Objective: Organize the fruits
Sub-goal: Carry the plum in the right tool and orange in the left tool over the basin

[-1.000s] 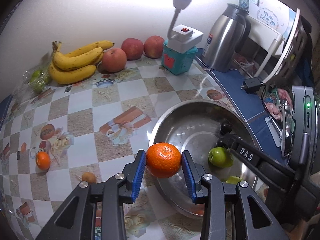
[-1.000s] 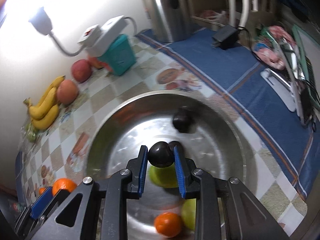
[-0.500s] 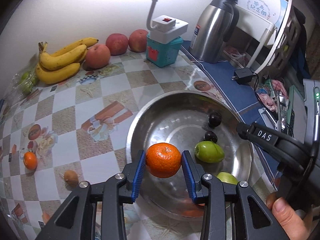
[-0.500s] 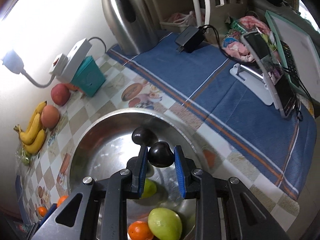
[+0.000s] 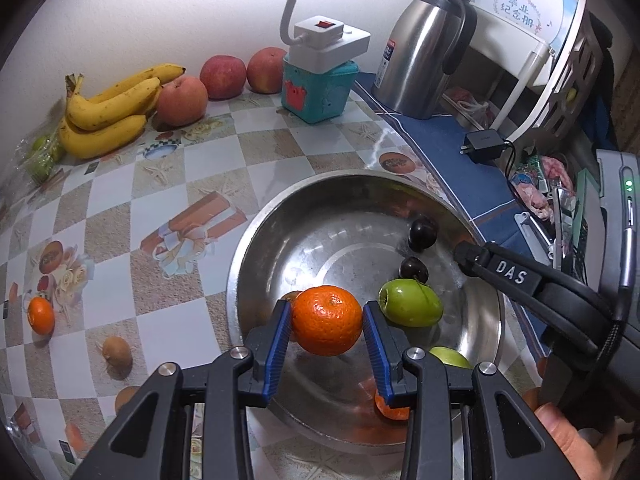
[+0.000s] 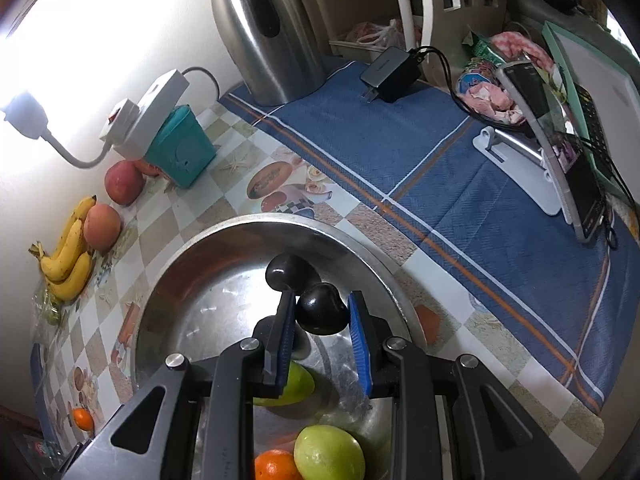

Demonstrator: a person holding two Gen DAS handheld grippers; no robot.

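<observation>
Orange fruit at near rim of round steel bowl [image 5: 256,240] [image 5: 390,410]: mostly hidden behind blue-padded finger [image 5: 378,344] of left gripper. Pale green fruit [image 5: 452,356] beside it half covered likewise. Small green fruit in clear plastic bag [image 5: 42,156]: blurred, kind not told. Bright white lamp head [image 6: 22,114]: washed out by glare. Bare hand [image 5: 568,436]: cut off at picture edge. Brown object behind held mandarin [image 5: 291,296]: sliver only.

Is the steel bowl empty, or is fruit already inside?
Not empty. The steel bowl holds green fruits, dark round fruits and an orange on its bottom.
</observation>
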